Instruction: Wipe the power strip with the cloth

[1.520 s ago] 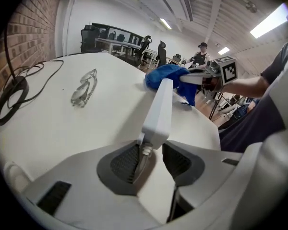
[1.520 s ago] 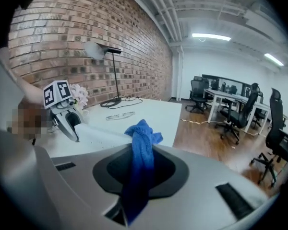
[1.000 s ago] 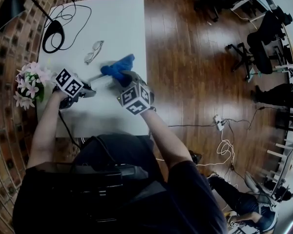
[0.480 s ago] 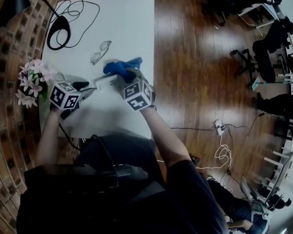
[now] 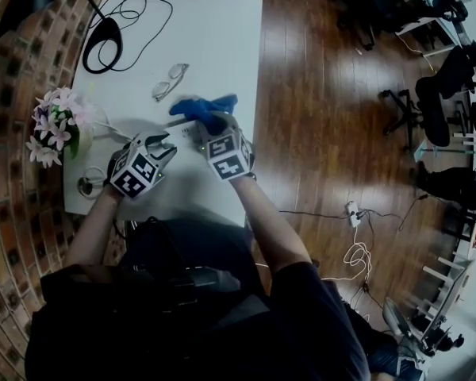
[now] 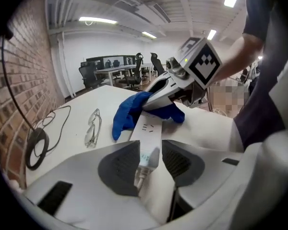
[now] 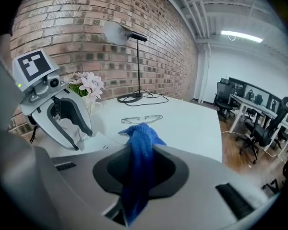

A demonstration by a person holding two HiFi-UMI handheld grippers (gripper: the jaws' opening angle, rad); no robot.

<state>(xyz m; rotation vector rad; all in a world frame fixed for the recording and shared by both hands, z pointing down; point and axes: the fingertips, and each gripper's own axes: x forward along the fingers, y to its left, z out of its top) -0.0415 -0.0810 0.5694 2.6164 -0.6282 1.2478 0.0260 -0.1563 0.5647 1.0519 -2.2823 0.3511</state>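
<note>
Left tongs (image 6: 150, 148) have the cable end of the white power strip (image 6: 148, 131) between them, and they have just been closing in. The pads sit against both sides, so I'd call that a grip. The strip stretches across the bench (image 5: 214, 38), its long axis running straight out from the left tongs toward the right tongs (image 7: 143, 153). Those are clenched on the blue cloth (image 7: 140, 133), which lies bunched on the strip's far end (the end away from the cable). So the right hand sits at the working end. By my read the wipe has to run lengthwise, back toward the left tongs. The eyeglasses (image 6: 92, 128) lie off to one side of the strip, apart from it.
</note>
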